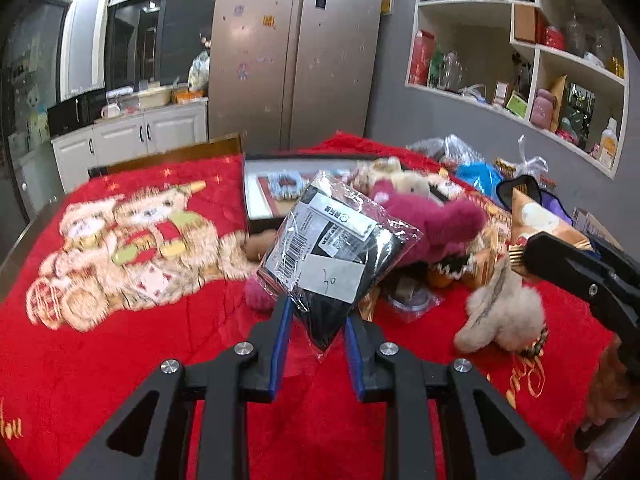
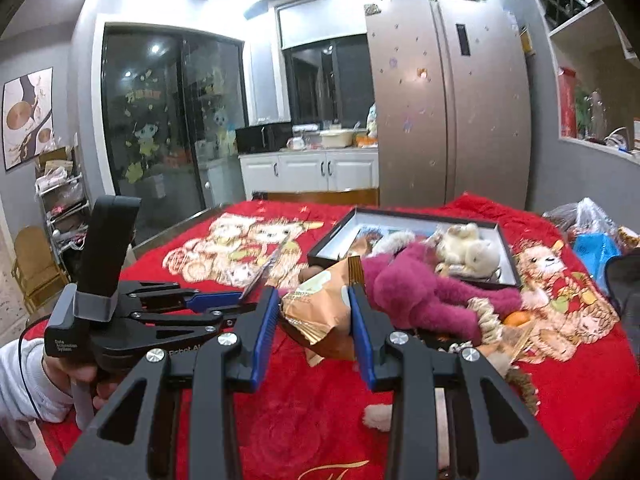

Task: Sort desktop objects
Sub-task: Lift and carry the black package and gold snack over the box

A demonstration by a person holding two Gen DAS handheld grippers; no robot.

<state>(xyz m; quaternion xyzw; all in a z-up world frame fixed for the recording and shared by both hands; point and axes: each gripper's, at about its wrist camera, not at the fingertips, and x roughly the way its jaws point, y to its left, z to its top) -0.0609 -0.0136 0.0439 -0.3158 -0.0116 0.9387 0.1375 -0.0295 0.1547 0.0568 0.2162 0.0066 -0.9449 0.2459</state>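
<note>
Plastic packet point(image 1: 332, 248) masking half the magenta plush point(image 1: 436, 224)

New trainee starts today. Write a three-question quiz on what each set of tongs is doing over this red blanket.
1. True or false: the left tongs grip a clear plastic packet with dark contents.
2. What do the right tongs hold? A) pink plush toy B) orange snack bag C) blue bag
3. Fill in: the cream plush toy lies in the black-rimmed ____.

Key: 1 true; 2 B, the orange snack bag; 3 box.
</note>
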